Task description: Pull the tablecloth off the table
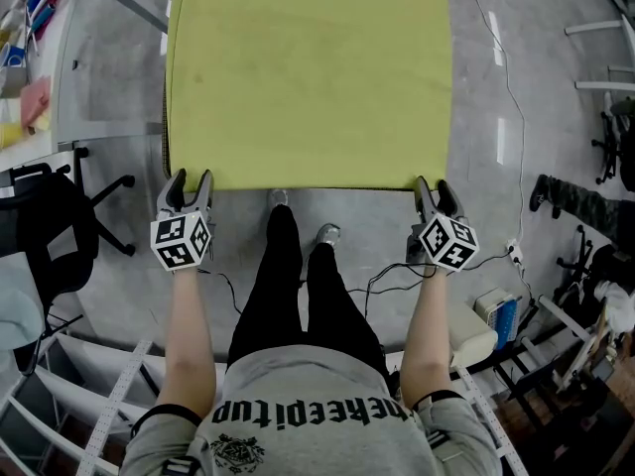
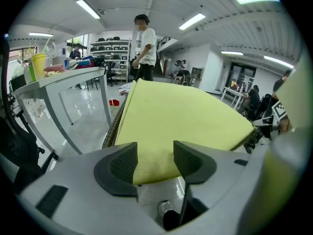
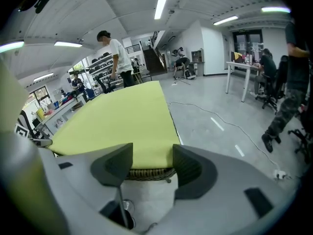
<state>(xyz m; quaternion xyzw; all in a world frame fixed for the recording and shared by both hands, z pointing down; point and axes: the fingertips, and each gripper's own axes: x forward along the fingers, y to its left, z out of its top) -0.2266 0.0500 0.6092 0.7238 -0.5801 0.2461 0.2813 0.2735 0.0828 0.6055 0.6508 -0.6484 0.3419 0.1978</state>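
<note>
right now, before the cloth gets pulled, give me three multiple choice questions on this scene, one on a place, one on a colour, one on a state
1. Where are the left gripper and the right gripper relative to the tablecloth?
A. over its middle
B. at its two far corners
C. at its two near corners

2. What colour is the tablecloth?
A. yellow-green
B. red
C. dark blue

3. How do both grippers' jaws stand?
A. shut on a fold of cloth
B. apart, not clamped on the cloth
C. shut and empty

Answers:
1 C: the head view shows one gripper at each end of the cloth's near edge.
2 A: all three views show a plain yellow-green sheet.
3 B: each gripper view shows the jaws spread, with a corner of the cloth seen in the gap.
</note>
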